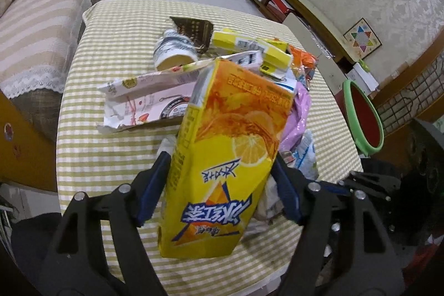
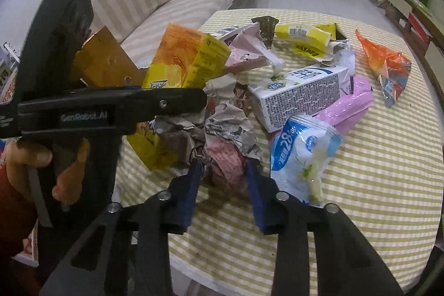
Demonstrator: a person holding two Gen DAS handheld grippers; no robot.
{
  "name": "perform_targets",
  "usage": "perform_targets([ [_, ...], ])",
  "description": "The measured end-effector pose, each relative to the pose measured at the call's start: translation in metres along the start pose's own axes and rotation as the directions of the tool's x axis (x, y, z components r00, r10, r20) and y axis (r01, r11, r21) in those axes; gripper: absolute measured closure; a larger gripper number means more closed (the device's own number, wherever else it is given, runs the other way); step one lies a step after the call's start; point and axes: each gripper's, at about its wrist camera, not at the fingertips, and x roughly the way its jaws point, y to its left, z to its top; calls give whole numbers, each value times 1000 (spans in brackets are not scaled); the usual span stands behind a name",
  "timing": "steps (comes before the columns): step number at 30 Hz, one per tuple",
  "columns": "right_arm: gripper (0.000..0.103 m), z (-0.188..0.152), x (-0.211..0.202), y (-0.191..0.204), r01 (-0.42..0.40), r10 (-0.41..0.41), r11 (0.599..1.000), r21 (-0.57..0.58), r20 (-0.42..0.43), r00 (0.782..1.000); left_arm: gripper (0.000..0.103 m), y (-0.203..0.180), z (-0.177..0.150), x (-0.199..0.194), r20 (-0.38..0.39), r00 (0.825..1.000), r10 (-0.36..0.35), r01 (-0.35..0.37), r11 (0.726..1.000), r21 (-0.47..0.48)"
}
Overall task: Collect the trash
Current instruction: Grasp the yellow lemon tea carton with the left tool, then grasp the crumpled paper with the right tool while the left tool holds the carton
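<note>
A yellow and orange drink carton (image 1: 230, 146) hangs tilted above the checked tablecloth (image 1: 97, 157), with my left gripper (image 1: 220, 158) shut on its sides. The right wrist view shows the same carton (image 2: 188, 57) at the left, with one left finger (image 2: 177, 101) across it and a person's hand (image 2: 27, 157) on the handle. My right gripper (image 2: 223, 171) is shut on a reddish crumpled paper wad (image 2: 224, 157) at the near edge of the trash pile. The wad's lower part is hidden by the pads.
On the table lie a white milk carton (image 2: 305, 93), a blue and white bag (image 2: 302, 151), a pink wrapper (image 2: 352, 104), an orange bag (image 2: 385, 65), a yellow box (image 2: 302, 35) and a paper cup (image 1: 174, 52). A red bin with a green rim (image 1: 363, 115) stands right of the table, a sofa (image 1: 41, 27) to the left.
</note>
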Motion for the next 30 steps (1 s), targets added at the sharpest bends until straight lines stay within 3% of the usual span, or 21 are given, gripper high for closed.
perform_targets([
  [4,84,-8,-12,-11,8,-8,999,32,1,1000,24,3,-3,2,5,1000,26,-26,1000,-10],
  [11,84,-16,-20,-24,25,-23,996,90,-30,999,23,7,-5,3,8,997,76,-76,997,-23],
  [14,77,-15,-20,-21,24,-22,997,78,-24,999,23,3,-9,-4,19,995,94,-94,996,-5],
  [16,51,-12,-20,-18,20,-19,997,69,-10,1000,20,0,-13,-7,22,994,111,-111,994,13],
  [17,48,-11,-18,-16,20,-19,998,61,-8,1000,20,0,-14,-6,16,993,118,-118,993,17],
  [24,47,-6,8,-10,34,-33,999,24,-61,998,20,10,-16,5,-15,990,138,-138,990,-26],
  [30,37,2,8,-16,18,-17,997,76,-23,1000,21,2,-14,5,-4,989,150,-150,989,4],
])
